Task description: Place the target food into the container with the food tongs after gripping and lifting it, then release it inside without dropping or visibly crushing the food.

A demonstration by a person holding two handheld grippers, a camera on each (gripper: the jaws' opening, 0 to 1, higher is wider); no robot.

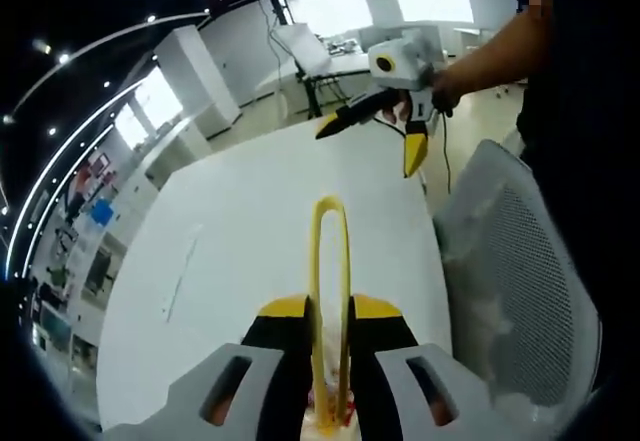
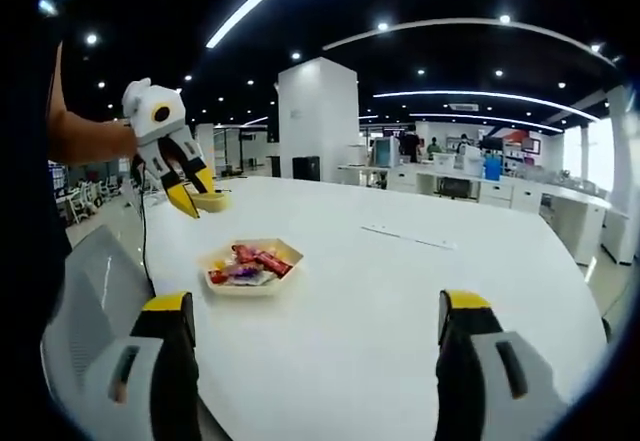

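On the white table [image 2: 380, 321] rests a shallow cream hexagonal dish [image 2: 222, 284] with wrapped snacks [image 2: 262, 259], red and purple, inside. Yellow food tongs [image 1: 330, 291] stand up between my left gripper's [image 1: 330, 313] jaws, which are shut on them. The right gripper view has that left gripper [image 2: 190, 196] raised at the table's far left corner, behind the dish, the tongs [image 2: 212, 201] poking out of it. My right gripper [image 2: 318, 306] is open wide with nothing in it, on the near side of the dish. A hand holds this right gripper [image 1: 370, 146] beyond the table's far end.
A grey mesh chair [image 1: 520, 281] stands at the table's side, and the chair [image 2: 90, 291] sits close to my right gripper. A thin pale strip [image 2: 410, 238] lies on the tabletop. Desks, a white pillar [image 2: 318, 121] and people fill the room behind.
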